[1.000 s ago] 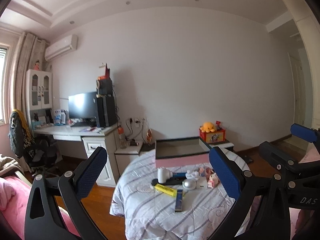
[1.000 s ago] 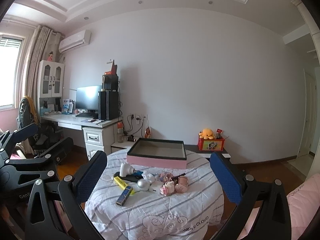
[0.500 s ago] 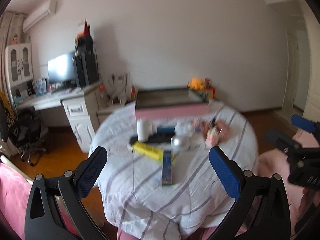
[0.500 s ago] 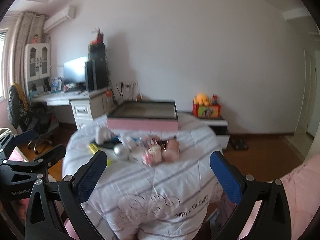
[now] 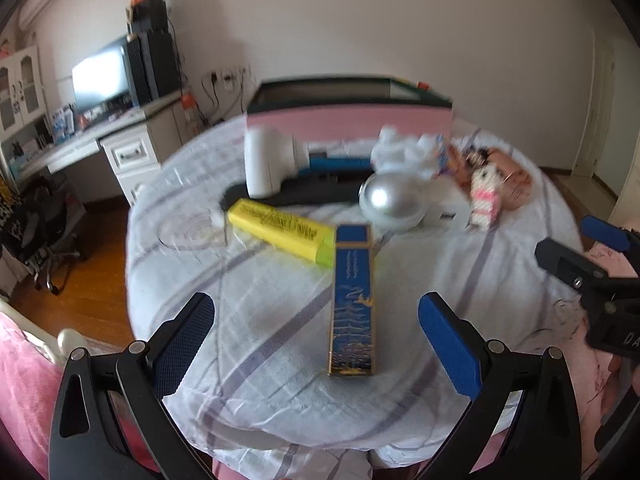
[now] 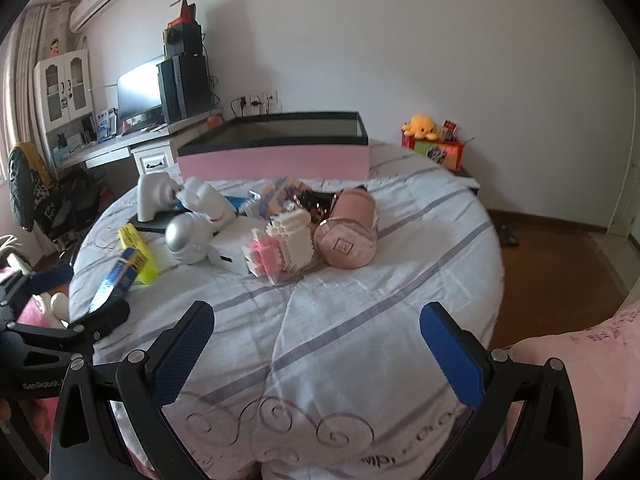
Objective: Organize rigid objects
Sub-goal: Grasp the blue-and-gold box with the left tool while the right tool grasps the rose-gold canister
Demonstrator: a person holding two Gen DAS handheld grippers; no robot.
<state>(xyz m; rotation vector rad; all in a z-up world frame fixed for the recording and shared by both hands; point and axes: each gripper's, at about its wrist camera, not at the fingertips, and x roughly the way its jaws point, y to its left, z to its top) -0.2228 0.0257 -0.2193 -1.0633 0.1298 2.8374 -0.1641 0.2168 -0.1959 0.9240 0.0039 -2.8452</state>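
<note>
A round table (image 5: 264, 380) with a striped white cloth holds loose objects. A long blue box (image 5: 353, 300) lies straight ahead of my open, empty left gripper (image 5: 316, 340). Beyond it lie a yellow box (image 5: 280, 230), a silver ball-shaped object (image 5: 388, 198) and a white handheld device (image 5: 266, 164). An open pink box (image 6: 276, 156) stands at the far side. My right gripper (image 6: 318, 344) is open and empty above the near cloth (image 6: 360, 320), short of a pink-and-white block figure (image 6: 280, 250) and a pink cylindrical pouch (image 6: 350, 232).
A white desk (image 6: 120, 148) with a monitor stands at the back left, with a chair (image 6: 32, 184) beside it. A low stand with a yellow plush toy (image 6: 424, 126) is at the back right. Wooden floor surrounds the table. Pink fabric (image 6: 580, 364) lies at the near right.
Both grippers have moved forward and tilted down toward the table. The objects now loom much larger, and the blue box lies between the left fingers' line of sight.
</note>
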